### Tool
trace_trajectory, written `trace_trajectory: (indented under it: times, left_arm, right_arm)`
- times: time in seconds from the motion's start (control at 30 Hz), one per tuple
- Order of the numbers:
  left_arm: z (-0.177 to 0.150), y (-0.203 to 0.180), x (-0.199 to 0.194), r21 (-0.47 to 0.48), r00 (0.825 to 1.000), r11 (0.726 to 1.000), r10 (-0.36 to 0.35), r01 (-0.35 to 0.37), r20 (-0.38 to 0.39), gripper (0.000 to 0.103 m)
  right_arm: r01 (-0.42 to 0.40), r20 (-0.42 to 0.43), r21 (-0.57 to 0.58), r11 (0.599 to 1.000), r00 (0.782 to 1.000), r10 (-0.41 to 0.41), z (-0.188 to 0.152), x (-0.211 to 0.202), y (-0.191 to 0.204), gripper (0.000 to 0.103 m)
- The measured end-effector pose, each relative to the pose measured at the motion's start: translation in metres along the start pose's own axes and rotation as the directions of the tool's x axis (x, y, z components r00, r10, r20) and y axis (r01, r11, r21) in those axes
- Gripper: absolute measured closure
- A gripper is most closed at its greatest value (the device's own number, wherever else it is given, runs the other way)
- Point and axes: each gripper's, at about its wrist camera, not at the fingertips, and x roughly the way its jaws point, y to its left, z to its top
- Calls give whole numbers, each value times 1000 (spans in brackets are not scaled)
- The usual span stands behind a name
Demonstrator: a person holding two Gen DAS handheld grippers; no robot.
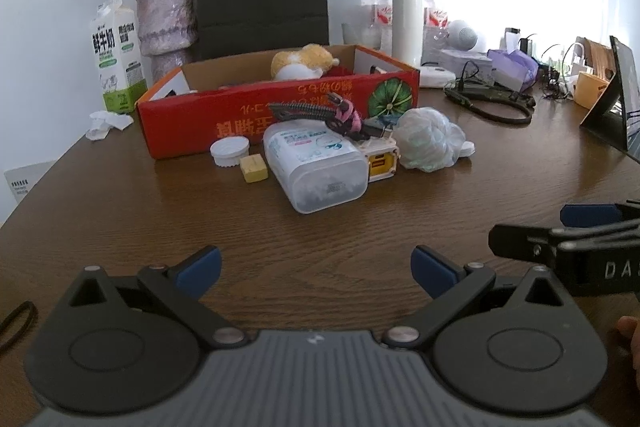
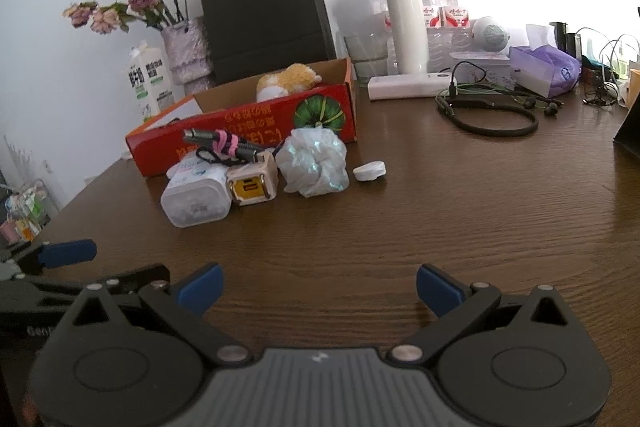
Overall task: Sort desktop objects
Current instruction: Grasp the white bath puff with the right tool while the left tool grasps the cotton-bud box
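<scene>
Plush toy (image 1: 302, 63) in the box (image 1: 280, 115); before it, container (image 1: 316, 167), charger (image 1: 382, 163) perhaps touching, bag (image 1: 430, 139) rightmost.

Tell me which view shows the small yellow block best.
The left wrist view. There the small yellow block lies in plain sight on the brown wooden table, between the white ribbed cap and the translucent plastic container. In the right wrist view, that container seems to hide it; no block is visible.

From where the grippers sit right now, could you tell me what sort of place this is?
Most likely a home or office desk. A wooden table against a white wall carries everyday clutter: a vase of dried roses, a milk carton, a white thermos, a tissue pack and neckband earphones.
</scene>
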Motion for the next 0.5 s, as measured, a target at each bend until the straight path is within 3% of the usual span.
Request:
trace_trajectory:
  times: [0.2,0.37,0.5]
  left_arm:
    - [11,12,12,-30,999,999,25,-26,-33,0]
    - [35,20,35,-98,1000,995,-26,27,10,0]
    - [64,5,59,-42,999,998,-38,40,36,0]
  right_arm:
    - [-12,-75,-54,998,997,8,5,9,6,0]
    - [-50,14,-63,997,999,51,36,7,-4,1]
    - [-27,29,-96,995,999,30,71,31,-12,9]
